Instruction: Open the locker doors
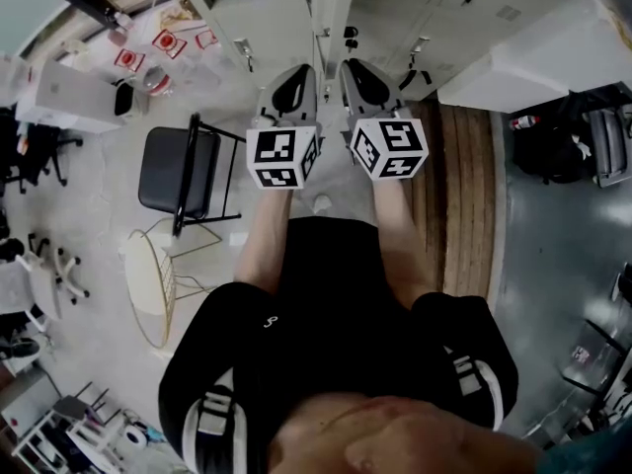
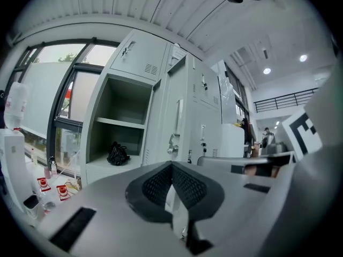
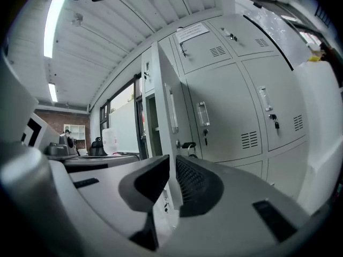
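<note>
Left gripper (image 2: 171, 167) found with jaws closed tip to tip on nothing, right gripper (image 3: 172, 162) with jaws a narrow slit apart and empty, both facing the grey lockers (image 3: 236, 106), one tall door (image 3: 165, 90) standing open ahead.

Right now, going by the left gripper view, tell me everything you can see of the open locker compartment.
The open locker compartment is a tall, light grey recess, seemingly painted sheet metal, below a small closed door with vent slots. One shelf splits it; the upper part looks bare, while a crumpled black bundle rests on its floor. Its door stands swung out on the right side, carrying a vertical handle and a latch.
</note>
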Demonstrator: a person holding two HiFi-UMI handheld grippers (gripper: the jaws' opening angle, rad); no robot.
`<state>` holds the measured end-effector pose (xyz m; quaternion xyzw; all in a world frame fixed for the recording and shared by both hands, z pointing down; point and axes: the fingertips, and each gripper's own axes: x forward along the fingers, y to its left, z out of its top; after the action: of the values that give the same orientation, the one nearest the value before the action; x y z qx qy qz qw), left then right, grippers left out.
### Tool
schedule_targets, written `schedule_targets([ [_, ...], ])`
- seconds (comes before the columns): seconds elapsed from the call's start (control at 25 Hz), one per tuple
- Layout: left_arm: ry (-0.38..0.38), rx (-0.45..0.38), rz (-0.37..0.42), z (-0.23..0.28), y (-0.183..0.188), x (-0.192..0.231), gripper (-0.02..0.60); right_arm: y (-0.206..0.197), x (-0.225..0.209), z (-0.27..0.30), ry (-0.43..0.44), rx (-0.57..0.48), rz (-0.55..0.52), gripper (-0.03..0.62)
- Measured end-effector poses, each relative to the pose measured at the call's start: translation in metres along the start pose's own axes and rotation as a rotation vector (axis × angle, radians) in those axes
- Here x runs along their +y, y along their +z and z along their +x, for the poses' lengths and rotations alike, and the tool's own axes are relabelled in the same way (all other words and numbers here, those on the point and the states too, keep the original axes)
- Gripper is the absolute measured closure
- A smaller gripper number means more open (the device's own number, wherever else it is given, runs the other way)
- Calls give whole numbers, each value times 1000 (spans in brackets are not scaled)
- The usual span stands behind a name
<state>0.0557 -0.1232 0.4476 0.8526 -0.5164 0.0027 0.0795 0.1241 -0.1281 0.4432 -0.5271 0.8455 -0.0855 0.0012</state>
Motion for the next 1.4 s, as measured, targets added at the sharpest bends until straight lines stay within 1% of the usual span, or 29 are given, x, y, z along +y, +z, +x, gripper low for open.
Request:
schedule_targets([
  [0.2,8,19,-2,-3,-6,-11,572,-2,-1,-8,19,7,5,542],
  [0.36,14,16,3,-5,-6,-15,572,-2,-1,-13,33,3,8,542],
  [0.48,19,6,14,-8,-3,-18,572,-1,6,-16,77,15,-2,570],
  [0.64,44,-33,32,-18,17,-9,572,15,28,-15,138,-1,-46,576],
  [0.8,115,-67,1,-32,33,15,572,25,53,-8,196,-22,-72,576],
  [0.96,182,-74,3,-45,50,33,572,34,74,6,240,-31,-80,576],
  [1.08,197,-81,12,-51,62,43,572,47,88,13,244,-57,-164,576],
  [1.16,200,-96,33,-55,72,49,572,55,98,17,253,-70,-199,576],
  [1.32,218,-120,70,-59,97,61,572,71,111,30,288,-80,-185,576],
  [1.4,225,-117,86,-60,107,70,572,75,118,41,297,-73,-177,576],
])
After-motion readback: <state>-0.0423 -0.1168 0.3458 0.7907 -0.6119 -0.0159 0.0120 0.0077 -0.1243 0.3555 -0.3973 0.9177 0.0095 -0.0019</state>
